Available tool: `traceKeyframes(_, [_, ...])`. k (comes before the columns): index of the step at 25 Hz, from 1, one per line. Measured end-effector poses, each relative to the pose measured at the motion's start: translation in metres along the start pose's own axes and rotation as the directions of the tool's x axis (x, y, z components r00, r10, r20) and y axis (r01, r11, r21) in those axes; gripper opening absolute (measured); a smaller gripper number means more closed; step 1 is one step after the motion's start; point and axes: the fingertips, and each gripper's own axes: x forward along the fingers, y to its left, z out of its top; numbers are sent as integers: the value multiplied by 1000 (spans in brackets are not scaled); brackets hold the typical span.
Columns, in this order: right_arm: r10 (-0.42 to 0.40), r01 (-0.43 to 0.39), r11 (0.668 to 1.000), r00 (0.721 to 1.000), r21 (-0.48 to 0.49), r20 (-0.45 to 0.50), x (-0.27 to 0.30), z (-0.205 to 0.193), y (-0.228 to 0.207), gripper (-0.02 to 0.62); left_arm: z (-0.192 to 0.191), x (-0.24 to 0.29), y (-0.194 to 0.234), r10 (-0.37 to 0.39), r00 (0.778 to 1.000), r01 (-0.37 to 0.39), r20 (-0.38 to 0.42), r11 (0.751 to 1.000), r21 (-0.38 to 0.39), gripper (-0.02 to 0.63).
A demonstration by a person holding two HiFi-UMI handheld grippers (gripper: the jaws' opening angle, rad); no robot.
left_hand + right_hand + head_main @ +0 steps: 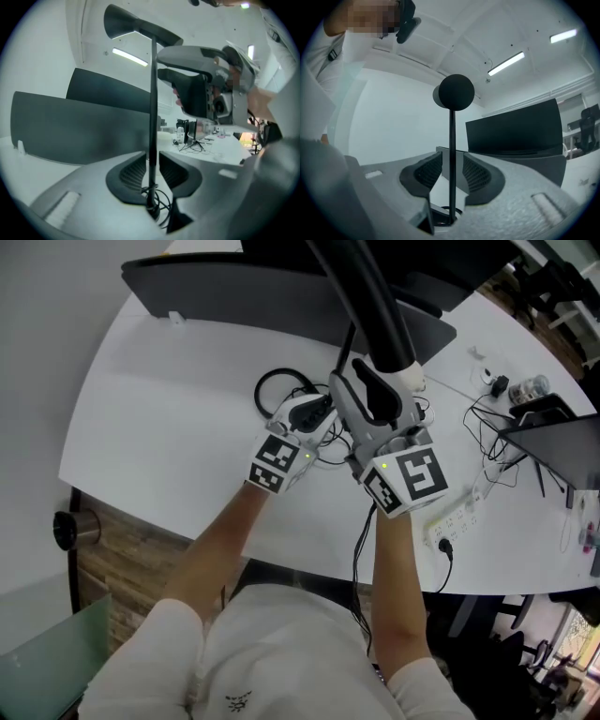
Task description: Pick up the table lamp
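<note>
A curved white worktop [169,427] stands in an office, with a dark partition screen [234,292] along its far edge and wooden floor [122,559] below its near edge. At the right of the worktop lie a white power strip [459,517] and loose wires.

The black table lamp [370,306] rises from the middle of the worktop, between the person's two hands. From the head view its shade and arm loom large and hide its foot.

The left gripper [152,171] has its fingers [133,173] set close on either side of the lamp's thin stem [153,117], a narrow gap showing on each side. Only this view shows the black cable coil [157,201] at the stem's foot and the other gripper across the stem.

The right gripper [452,171] has its fingers [426,171] wider apart around the same stem, not touching it. Only this view shows the round lamp head [456,92] from below, against the white ceiling and its strip lights [506,63].
</note>
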Motion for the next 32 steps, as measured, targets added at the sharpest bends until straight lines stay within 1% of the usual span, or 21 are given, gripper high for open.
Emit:
traceKeyframes(2, [-31, 31, 999, 999, -14, -5, 2, 1, -2, 137, 1, 2, 1, 0, 1000, 0, 2, 1000, -2, 69])
traceKeyframes(3, [-40, 40, 999, 999, -12, -5, 4, 2, -3, 137, 1, 3, 1, -1, 1000, 1, 2, 1000, -3, 69])
traceKeyframes(8, [-48, 48, 999, 999, -15, -9, 9, 2, -5, 137, -1, 7, 0, -21, 1000, 21, 5, 1000, -4, 60])
traceKeyframes(11, [-41, 41, 999, 999, -26, -13, 12, 2, -4, 135, -2, 7, -1, -36, 999, 36, 2, 999, -4, 51])
traceKeyframes(19, [-1, 1, 999, 1000, -33, 4, 21, 9, 1, 130, -13, 9, -1, -60, 998, 60, -9, 998, -9, 51])
traceKeyframes(27, [37, -36, 999, 999, -34, 21, 22, 12, 5, 121, -19, 13, -1, -67, 998, 67, 8, 998, 14, 51])
traceKeyframes(28, [37, -36, 999, 999, -33, 22, 21, 12, 4, 117, -19, 13, -2, -67, 998, 67, 11, 998, 15, 51])
traceKeyframes(29, [38, -37, 999, 999, -35, 23, 21, 11, 4, 89, -19, 12, -2, -66, 998, 66, 12, 998, 13, 51])
traceKeyframes(32, [47, -46, 998, 999, -48, 24, 21, 11, 2, 80, -18, 12, -1, -62, 998, 62, 24, 998, 10, 49])
